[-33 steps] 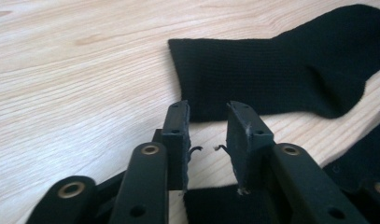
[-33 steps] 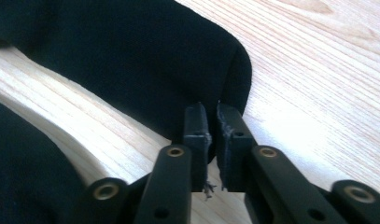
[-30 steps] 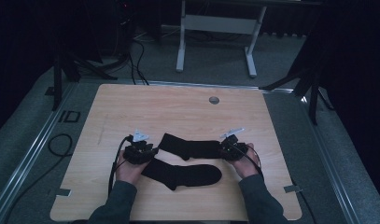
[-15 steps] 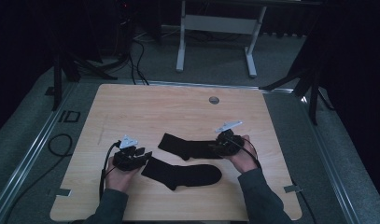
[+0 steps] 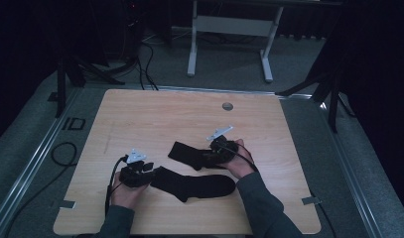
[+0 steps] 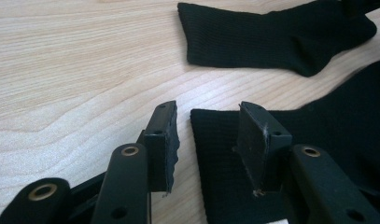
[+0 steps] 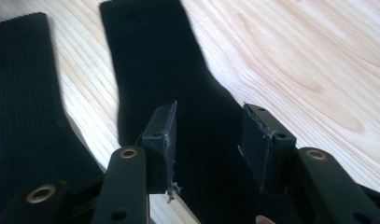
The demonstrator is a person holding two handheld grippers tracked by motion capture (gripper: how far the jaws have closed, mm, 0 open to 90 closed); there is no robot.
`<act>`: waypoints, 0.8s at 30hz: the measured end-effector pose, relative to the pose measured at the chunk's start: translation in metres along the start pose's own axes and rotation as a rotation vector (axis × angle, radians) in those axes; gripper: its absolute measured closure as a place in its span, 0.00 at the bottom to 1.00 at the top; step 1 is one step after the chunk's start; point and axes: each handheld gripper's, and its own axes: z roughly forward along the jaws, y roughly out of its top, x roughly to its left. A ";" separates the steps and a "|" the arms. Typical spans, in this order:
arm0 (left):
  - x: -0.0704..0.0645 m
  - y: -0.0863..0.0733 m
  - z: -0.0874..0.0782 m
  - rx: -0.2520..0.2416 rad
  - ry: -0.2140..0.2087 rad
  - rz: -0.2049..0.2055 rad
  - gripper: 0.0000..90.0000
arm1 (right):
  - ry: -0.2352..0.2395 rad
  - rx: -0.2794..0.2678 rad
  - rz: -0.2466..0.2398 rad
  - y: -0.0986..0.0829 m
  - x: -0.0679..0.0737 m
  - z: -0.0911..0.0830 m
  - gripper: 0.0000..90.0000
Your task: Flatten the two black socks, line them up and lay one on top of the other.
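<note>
Since the earlier frame the left gripper (image 5: 146,167) has come back in toward the near sock (image 5: 194,184), and the right gripper (image 5: 217,151) sits lower over the far sock (image 5: 189,152). Both black socks lie flat on the table (image 5: 140,114), near its front edge and about the middle of its width, the near one just in front of the far one and a bit apart from it.

From the left gripper view, the jaws stand apart at the cuff edge of the near sock (image 6: 318,140), one jaw on bare wood, one over the fabric, holding nothing. From the right gripper view, the jaws are also apart, astride the far sock (image 7: 178,93), not yet pinching it.

I judge the work is at an early stage: the socks are laid out straight, but they are not yet stacked or folded together. Grasping and pairing remain.
</note>
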 end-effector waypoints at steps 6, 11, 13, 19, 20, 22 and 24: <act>-0.005 -0.003 -0.002 0.011 -0.004 0.030 0.65 | 0.025 0.010 -0.036 0.016 0.012 0.020 0.60; -0.007 -0.005 -0.003 0.015 0.001 0.042 0.65 | 0.074 0.008 -0.094 0.030 0.019 0.035 0.62; -0.008 -0.006 -0.004 0.017 0.003 0.045 0.65 | 0.086 0.007 -0.117 0.035 0.022 0.042 0.60; -0.010 -0.010 -0.008 0.019 -0.004 0.055 0.65 | 0.099 0.046 -0.103 0.038 0.025 0.065 0.55; -0.010 -0.010 -0.008 0.021 -0.004 0.059 0.65 | 0.097 0.052 -0.102 0.037 0.025 0.068 0.54; -0.011 -0.011 -0.008 0.020 -0.005 0.060 0.65 | 0.098 0.041 -0.097 0.037 0.026 0.069 0.55; -0.012 -0.012 -0.008 0.021 -0.007 0.062 0.65 | 0.100 0.038 -0.091 0.036 0.027 0.068 0.57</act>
